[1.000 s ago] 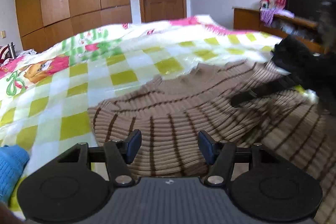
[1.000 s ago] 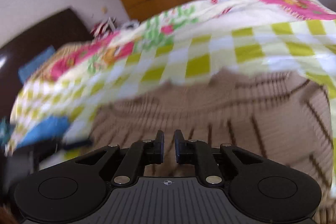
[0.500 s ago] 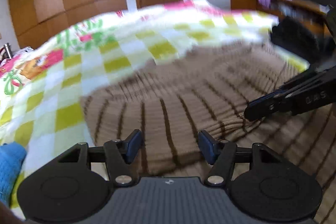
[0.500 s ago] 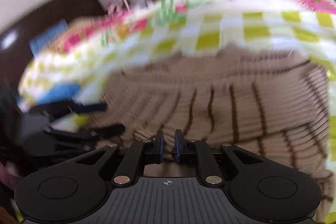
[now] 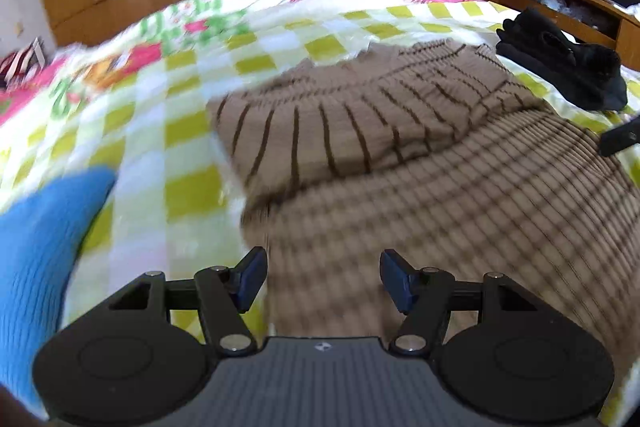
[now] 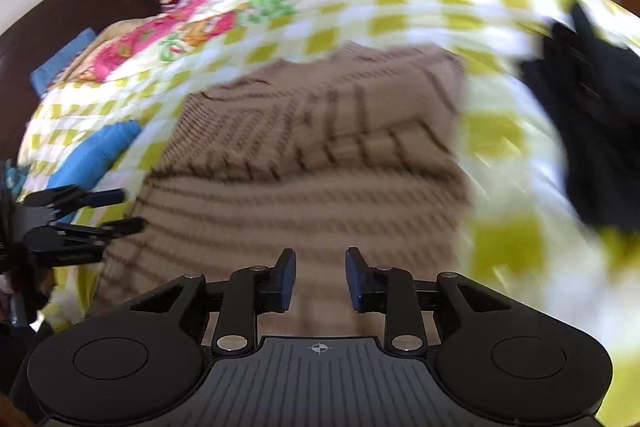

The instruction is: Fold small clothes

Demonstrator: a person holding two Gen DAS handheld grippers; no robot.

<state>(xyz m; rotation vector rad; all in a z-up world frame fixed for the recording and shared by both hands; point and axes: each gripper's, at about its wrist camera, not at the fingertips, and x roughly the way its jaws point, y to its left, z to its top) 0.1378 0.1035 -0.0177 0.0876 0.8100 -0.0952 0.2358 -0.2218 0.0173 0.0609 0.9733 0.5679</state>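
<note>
Plainly, both the left gripper and right gripper hung released above the folded brown sweater; a careless graze could have undone its near layer.

Ahead of the left gripper, whose jaws stand wide apart with nothing between them, the folded brown striped sweater fills the near and middle ground, a low soft mound. To its left lies open checkered bedspread, then a blue garment crowding the near-left edge. At far right a black garment sits beside the sweater's far corner, with the other gripper's fingertip poking in just below it. The right gripper, jaws parted, also faces the sweater; bare bedspread runs along its right before the black garment, while the left gripper blocks its near left.
</note>
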